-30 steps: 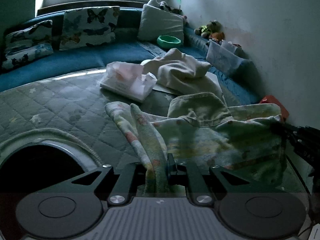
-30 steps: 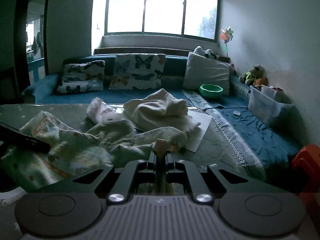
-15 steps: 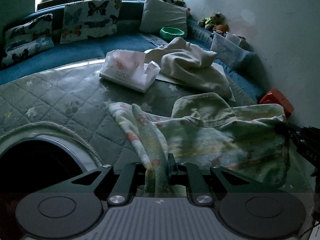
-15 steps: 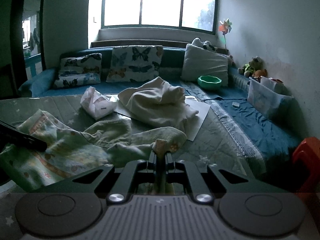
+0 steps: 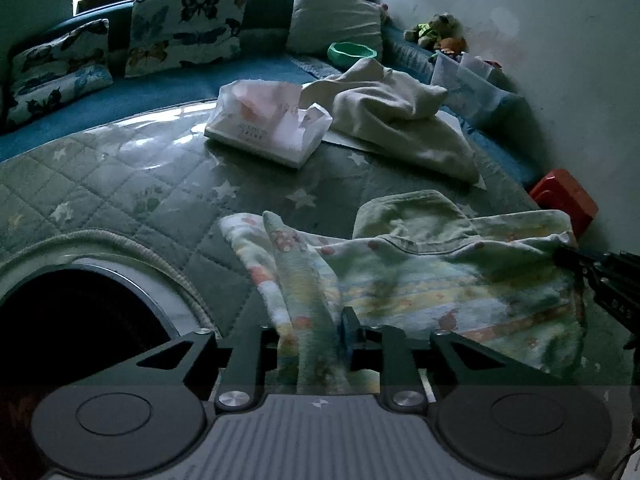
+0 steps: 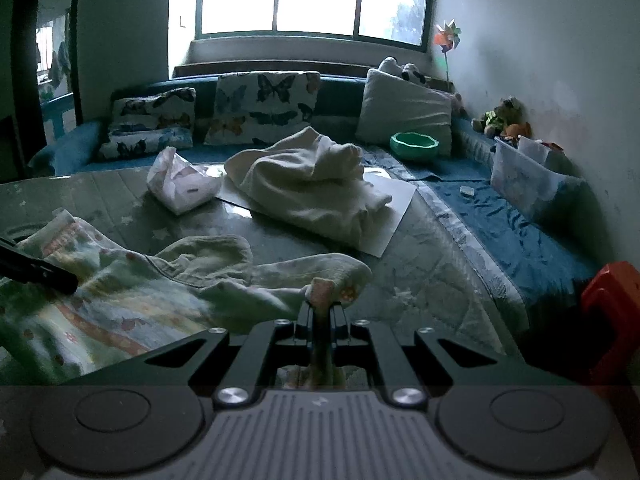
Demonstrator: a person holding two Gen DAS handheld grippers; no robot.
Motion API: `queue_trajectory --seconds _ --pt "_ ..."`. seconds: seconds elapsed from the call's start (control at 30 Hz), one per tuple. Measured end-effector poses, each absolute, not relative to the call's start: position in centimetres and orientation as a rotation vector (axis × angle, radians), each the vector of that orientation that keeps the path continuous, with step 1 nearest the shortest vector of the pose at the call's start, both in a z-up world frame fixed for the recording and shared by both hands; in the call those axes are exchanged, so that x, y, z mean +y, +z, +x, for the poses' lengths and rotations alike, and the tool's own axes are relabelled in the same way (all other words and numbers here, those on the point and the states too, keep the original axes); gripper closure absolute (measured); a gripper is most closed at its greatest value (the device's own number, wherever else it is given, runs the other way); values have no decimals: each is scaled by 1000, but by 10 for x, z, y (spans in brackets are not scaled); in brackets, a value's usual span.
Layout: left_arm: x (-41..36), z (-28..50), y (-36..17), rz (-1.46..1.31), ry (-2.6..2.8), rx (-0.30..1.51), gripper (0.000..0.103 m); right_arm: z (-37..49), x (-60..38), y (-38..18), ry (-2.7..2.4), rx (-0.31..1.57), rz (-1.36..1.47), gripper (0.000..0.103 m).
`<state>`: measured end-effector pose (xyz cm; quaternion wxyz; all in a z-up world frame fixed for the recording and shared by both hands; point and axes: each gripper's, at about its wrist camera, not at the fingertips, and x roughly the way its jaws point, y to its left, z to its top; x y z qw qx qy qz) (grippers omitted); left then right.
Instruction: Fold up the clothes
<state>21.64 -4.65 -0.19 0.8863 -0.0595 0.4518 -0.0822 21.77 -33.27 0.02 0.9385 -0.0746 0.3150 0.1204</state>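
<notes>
Left gripper [image 5: 310, 334]: its jaws are opening as I look, with a bunched fold of the patterned garment [image 5: 420, 276] lying between them. I see a gap beside the cloth on the left finger's side, so the pads no longer press it. Right gripper [image 6: 320, 314]: I find the jaws closed tight on a pinched corner of the same garment, which stands up as a small tab just above the fingertips.

I note that the patterned garment lies spread across the near part of the quilted surface [image 5: 132, 184], stretched between the two grippers, its green hood lying on top towards the far side. In the left wrist view the right gripper's dark fingers meet the garment's far right corner; in the right wrist view the left gripper's dark finger lies over its left edge.

Beyond the garment I record a crumpled cream cloth [image 6: 308, 188] resting on a white sheet [image 6: 390, 218], and just to its left a soft tissue pack [image 6: 180, 184]. Further back, I see butterfly cushions [image 6: 264, 108], a plain pillow [image 6: 404, 108] and a green bowl [image 6: 414, 146] on the blue sofa under the window. A red stool [image 6: 612, 300] stands at the right, by the wall.
</notes>
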Motion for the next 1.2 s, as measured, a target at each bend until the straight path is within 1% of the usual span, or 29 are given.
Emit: queue_trajectory --seconds 0.03,0.07,0.13,0.2,0.27,0.3,0.4,0.47,0.53,0.6,0.67,0.7,0.73,0.8,0.83,0.87,0.97,1.03,1.1,1.2 --pt "-47 217 -3 -123 -168 942 75 218 -334 -1 243 647 -150 96" --pt "-47 217 -3 -120 -164 943 70 219 -334 -1 242 650 -149 96" --pt "-47 217 -4 -113 -160 943 67 219 -334 -3 239 657 -150 95" --pt "-47 217 -5 -108 -154 944 62 220 -333 -3 233 659 -151 95" --pt "-46 217 -5 -102 -148 943 60 221 -335 -4 224 661 -148 94" --pt "-46 217 -5 -100 -145 943 57 221 -335 -4 220 663 -146 93" --pt "-45 217 -6 -90 -134 946 52 220 -339 -4 209 661 -143 92" --pt "-44 217 -7 -83 -127 948 50 219 -339 -3 206 662 -143 89" --pt "-44 216 -7 -79 -122 948 48 218 -339 -3 207 662 -141 72" --pt "-45 215 -7 -71 -119 947 45 216 -337 -4 216 665 -141 69" --pt "-45 214 -7 -59 -113 947 43 213 -335 -6 229 671 -142 61" --pt "-46 213 -8 -55 -111 947 40 212 -333 -7 232 671 -144 52" --pt "-46 212 -8 -51 -108 947 39 211 -332 -7 233 671 -148 48" --pt "-47 210 -9 -38 -102 949 37 208 -328 -9 235 672 -157 44" --pt "-47 209 -10 -30 -99 950 36 207 -326 -10 236 679 -154 39" --pt "-47 208 -11 -23 -96 950 35 205 -325 -11 238 686 -152 36" --pt "-47 205 -12 -11 -92 952 32 200 -318 -13 254 689 -161 31" --pt "-48 202 -14 -3 -92 955 30 195 -312 -15 271 690 -172 24" --pt "-49 199 -15 9 -94 957 29 191 -307 -17 284 691 -189 22" --pt "-50 195 -17 23 -95 959 26 185 -301 -19 298 695 -202 16"
